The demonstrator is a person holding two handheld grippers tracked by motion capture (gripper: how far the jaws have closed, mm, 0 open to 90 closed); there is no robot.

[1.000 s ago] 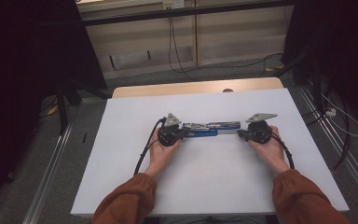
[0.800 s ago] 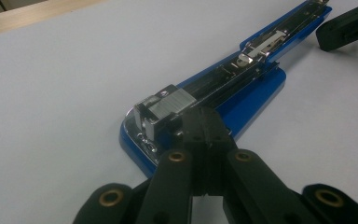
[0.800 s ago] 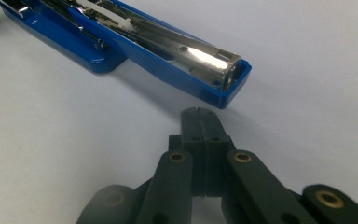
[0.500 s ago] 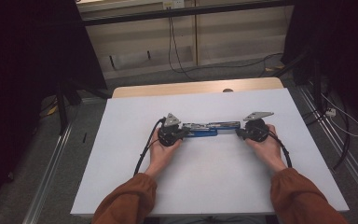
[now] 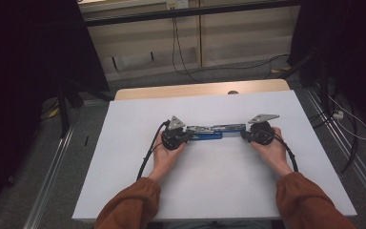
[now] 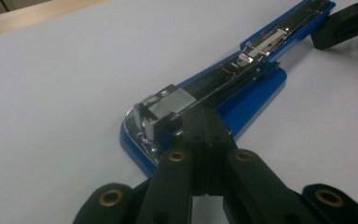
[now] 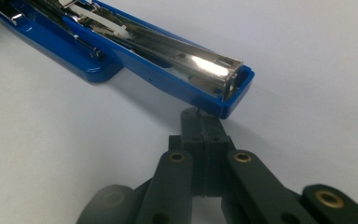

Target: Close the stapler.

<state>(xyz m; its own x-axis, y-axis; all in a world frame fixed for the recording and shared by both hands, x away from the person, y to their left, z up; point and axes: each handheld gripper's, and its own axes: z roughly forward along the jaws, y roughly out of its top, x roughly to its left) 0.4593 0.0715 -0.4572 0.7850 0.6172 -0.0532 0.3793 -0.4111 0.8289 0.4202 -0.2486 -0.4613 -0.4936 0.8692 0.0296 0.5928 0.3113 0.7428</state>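
Mid-sheet, opened blue stapler point(image 5: 209, 132) between closed jaws, white sheet point(image 5: 124, 157) margins all around.

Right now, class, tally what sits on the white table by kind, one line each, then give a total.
Blue stapler, swung open flat: 1
Black two-jaw grippers, both shut, left gripper and right gripper: 2
Total on the white table: 3

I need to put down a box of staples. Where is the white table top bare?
Bare: the table top between the opened blue stapler and the far wooden edge, and the near strip between both sleeves. Crowded: the middle, where the left tool and right tool meet the stapler's ends.
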